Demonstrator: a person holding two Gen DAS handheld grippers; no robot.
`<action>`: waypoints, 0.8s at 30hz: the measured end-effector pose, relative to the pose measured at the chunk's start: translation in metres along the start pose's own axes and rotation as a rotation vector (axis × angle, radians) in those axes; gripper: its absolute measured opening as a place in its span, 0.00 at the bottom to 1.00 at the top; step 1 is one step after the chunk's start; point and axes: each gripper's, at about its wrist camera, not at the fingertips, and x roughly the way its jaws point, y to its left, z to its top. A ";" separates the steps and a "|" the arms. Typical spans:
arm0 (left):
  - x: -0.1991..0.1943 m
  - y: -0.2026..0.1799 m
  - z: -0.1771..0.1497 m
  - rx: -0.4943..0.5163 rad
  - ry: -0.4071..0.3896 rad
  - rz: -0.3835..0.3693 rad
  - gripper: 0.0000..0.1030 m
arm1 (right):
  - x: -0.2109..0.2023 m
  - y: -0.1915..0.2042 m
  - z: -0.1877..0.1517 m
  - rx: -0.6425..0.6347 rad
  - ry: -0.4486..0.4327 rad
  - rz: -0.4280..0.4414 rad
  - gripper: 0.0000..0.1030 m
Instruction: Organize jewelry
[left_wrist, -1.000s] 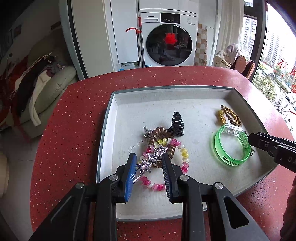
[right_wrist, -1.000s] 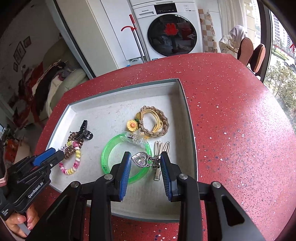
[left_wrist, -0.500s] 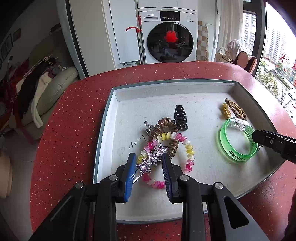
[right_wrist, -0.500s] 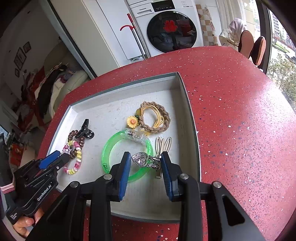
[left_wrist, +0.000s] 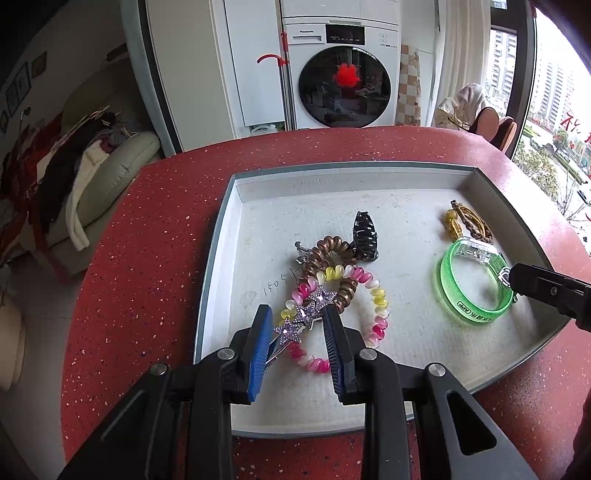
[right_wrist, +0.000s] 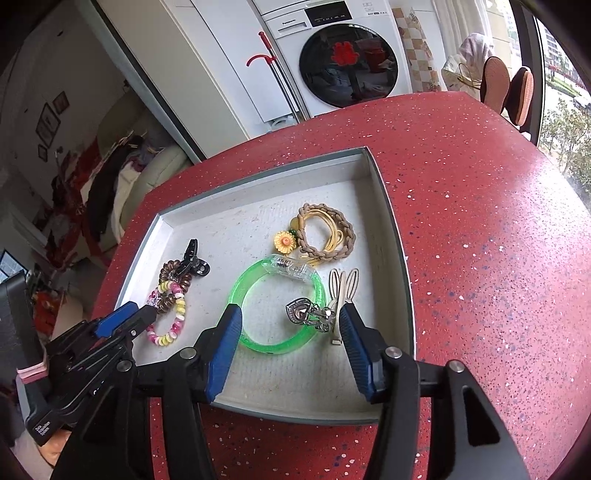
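Observation:
A grey tray (left_wrist: 221, 236) (right_wrist: 391, 229) on a red table holds the jewelry. My left gripper (left_wrist: 297, 319) is shut on a purple star hair clip (left_wrist: 304, 312), held over a pink and yellow spiral band (left_wrist: 376, 314) and a brown spiral band (left_wrist: 325, 254). My right gripper (right_wrist: 291, 317) is open wide. A silver heart hair clip (right_wrist: 308, 314) lies between its jaws on the green bangle (right_wrist: 251, 295) (left_wrist: 476, 306), touching neither pad that I can see. A beige rabbit-ear clip (right_wrist: 341, 291) lies beside it.
A black claw clip (left_wrist: 364, 234) (right_wrist: 192, 258), a braided tan band (right_wrist: 328, 232) and a sunflower tie (right_wrist: 284, 242) also lie in the tray. Bare red table (right_wrist: 480, 240) runs to the right. A washing machine (left_wrist: 343, 74) stands behind.
My right gripper has opened wide and let go of the silver heart clip, which now rests on the green bangle. My left gripper keeps the star clip and has shifted slightly.

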 end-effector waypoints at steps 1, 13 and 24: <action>0.000 0.001 0.000 -0.001 -0.001 0.000 0.46 | -0.002 0.000 0.000 0.000 -0.004 -0.001 0.57; -0.018 0.002 0.002 0.006 -0.056 0.000 0.89 | -0.011 0.004 -0.003 0.010 -0.017 -0.001 0.57; -0.033 0.002 -0.005 0.016 -0.069 0.000 1.00 | -0.020 0.017 -0.007 -0.030 -0.027 -0.008 0.67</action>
